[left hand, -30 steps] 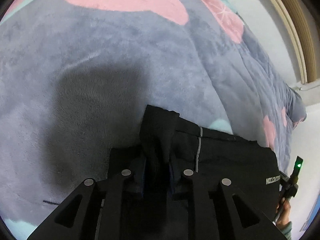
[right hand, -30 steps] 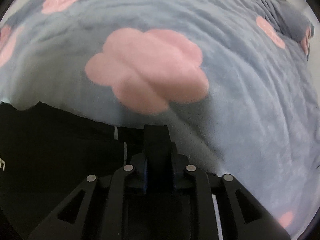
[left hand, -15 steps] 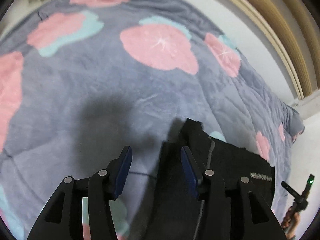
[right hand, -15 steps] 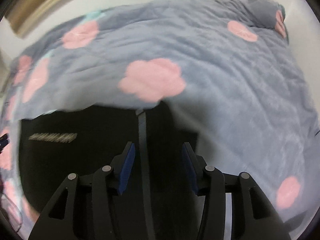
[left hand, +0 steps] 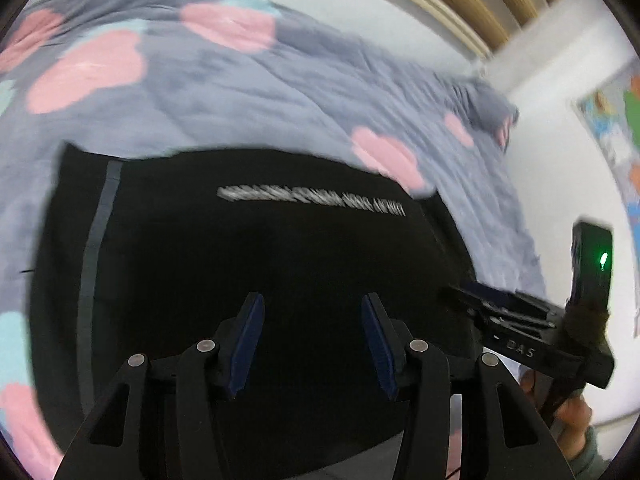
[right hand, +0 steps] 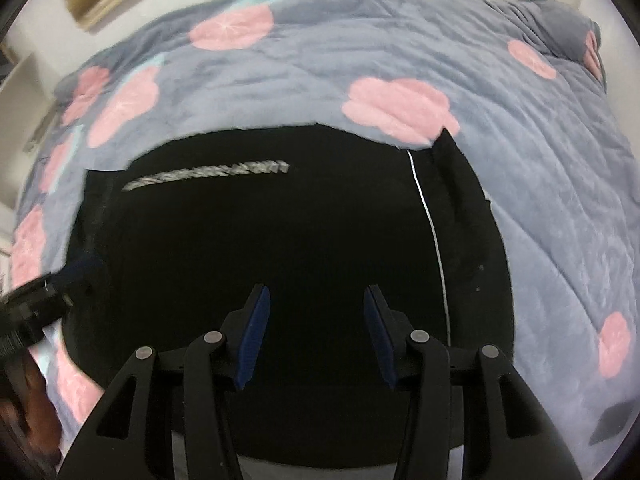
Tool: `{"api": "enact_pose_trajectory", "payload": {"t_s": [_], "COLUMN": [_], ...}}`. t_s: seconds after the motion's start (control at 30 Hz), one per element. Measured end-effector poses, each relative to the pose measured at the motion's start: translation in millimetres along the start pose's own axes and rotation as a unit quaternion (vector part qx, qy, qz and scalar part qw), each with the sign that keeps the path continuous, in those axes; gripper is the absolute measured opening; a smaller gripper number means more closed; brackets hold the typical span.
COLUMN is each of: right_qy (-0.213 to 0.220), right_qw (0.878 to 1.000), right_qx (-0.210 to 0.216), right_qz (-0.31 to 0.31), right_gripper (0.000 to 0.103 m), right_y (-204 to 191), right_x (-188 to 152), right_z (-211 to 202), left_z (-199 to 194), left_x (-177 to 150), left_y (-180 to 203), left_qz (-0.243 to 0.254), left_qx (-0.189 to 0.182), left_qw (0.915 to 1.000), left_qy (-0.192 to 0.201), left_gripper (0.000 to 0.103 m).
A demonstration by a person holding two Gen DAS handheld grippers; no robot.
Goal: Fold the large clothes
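Grey quilt (right hand: pixel 540 184) with pink flowers covers the bed and fills most of both views, running far to a bunched corner at the far right. Pale wall (left hand: pixel 552 92) behind it, with wooden slats (left hand: pixel 460 8) along the far top in my left view. Black garment (right hand: pixel 304 232) lies flat on the quilt, near me, spread wide; its far edge sits against a pink flower (right hand: pixel 400 108) on the right side. A line of white lettering (right hand: pixel 208 172) runs across its far part, blurred, not readable. A thin pale stripe (right hand: pixel 432 232) runs near-to-far along its right side, with a folded strip of cloth just right of that; a grey stripe (left hand: pixel 94 248) runs along its left side in the left view. My left gripper (left hand: pixel 312 344) hovers over the near middle of the garment, blue pads (left hand: pixel 248 344) spread well apart, nothing between them. My right gripper (right hand: pixel 316 336) is likewise above the near middle, pads (right hand: pixel 380 336) wide apart and empty. In the left view, my right gripper shows at the right edge, a green light (left hand: pixel 603 258) glowing on its body, my hand (left hand: pixel 572 412) under it.
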State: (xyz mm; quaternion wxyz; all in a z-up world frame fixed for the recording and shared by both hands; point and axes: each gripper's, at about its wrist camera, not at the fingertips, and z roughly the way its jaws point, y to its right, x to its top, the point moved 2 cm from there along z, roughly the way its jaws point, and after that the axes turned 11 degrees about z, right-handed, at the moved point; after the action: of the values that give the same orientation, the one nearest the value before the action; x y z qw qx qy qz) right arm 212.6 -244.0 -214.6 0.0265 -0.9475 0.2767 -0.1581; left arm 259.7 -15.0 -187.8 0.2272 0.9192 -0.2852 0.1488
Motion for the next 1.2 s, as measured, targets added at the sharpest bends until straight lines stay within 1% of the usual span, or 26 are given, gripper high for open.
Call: {"api": "enact_pose_trajectory", "payload": {"t_s": [0.03,0.1,0.2,0.37,0.43,0.5,0.53,0.57,0.6,0.63,0.67,0.73,0.8,0.83,0.9,0.93,1.03,1.1,1.17,1.2], "right_qy": [-0.017,-0.041,-0.053,-0.05,-0.061,-0.064,-0.055,-0.035,-0.014,0.0,0.005,0.001,-0.01,-0.031,-0.064,-0.076,-0.068,-0.063,-0.063,-0.063], "right_qw": [1.0,0.999,0.998,0.998,0.998,0.998,0.999,0.999,1.0,1.0,1.0,0.999,1.0,0.999,0.998,0.997,0.998,0.998,0.998,0.998], "right_qx": [-0.001,-0.006,-0.019,-0.032,-0.028,-0.012,-0.002,0.008,0.014,0.019,0.023,0.031,0.011,0.006,0.014,0.02,0.012,0.007,0.017,0.029], "right_qz": [0.006,0.014,0.002,-0.012,-0.013,-0.002,0.001,-0.001,-0.006,-0.011,-0.014,-0.016,-0.015,-0.012,0.006,0.02,0.009,0.002,0.002,0.009], "right_gripper": [0.051,0.055,0.057,0.061,0.061,0.061,0.061,0.061,0.061,0.061,0.061,0.061,0.061,0.061,0.063,0.064,0.065,0.065,0.065,0.065], "right_y": [2,8,8,3,2,3,2,-1,-6,-12,-16,-27,-31,-32,-29,-24,-26,-27,-23,-20], "right_x": [-1,-4,-8,-8,-4,4,8,15,23,30,35,48,56,58,59,59,59,53,50,49], "right_z": [15,38,63,73,68,54,45,32,20,12,10,18,37,56,83,97,105,105,101,95], "left_z": [13,47,67,84,82,70,61,51,41,29,23,17,21,30,50,57,78,84,83,74], "left_x": [-2,-9,-13,-8,-5,-1,2,5,10,17,22,32,38,39,35,35,38,33,40,38], "left_y": [5,4,-2,-13,-14,-13,-13,-15,-17,-22,-27,-36,-48,-55,-65,-68,-65,-60,-56,-56], "left_qz": [0.007,0.006,0.001,-0.002,0.0,0.0,-0.002,-0.006,-0.011,-0.019,-0.024,-0.036,-0.047,-0.05,-0.053,-0.052,-0.039,-0.034,-0.039,-0.04], "left_qx": [0.016,0.051,0.065,0.074,0.075,0.061,0.048,0.037,0.034,0.042,0.048,0.053,0.06,0.067,0.061,0.062,0.076,0.084,0.086,0.084], "left_qw": [0.9997,0.9974,0.996,0.9948,0.9946,0.9958,0.997,0.998,0.9986,0.9987,0.9985,0.9979,0.997,0.9961,0.9952,0.9948,0.9935,0.9928,0.9928,0.9934], "left_qy": [-0.015,-0.051,-0.062,-0.07,-0.072,-0.068,-0.062,-0.052,-0.04,-0.023,-0.014,-0.007,-0.013,-0.028,-0.056,-0.062,-0.076,-0.078,-0.073,-0.067], "left_gripper": [0.052,0.052,0.052,0.052,0.052,0.052,0.052,0.052,0.052,0.052,0.052,0.052,0.052,0.052,0.052,0.052,0.052,0.053,0.053,0.053]}}
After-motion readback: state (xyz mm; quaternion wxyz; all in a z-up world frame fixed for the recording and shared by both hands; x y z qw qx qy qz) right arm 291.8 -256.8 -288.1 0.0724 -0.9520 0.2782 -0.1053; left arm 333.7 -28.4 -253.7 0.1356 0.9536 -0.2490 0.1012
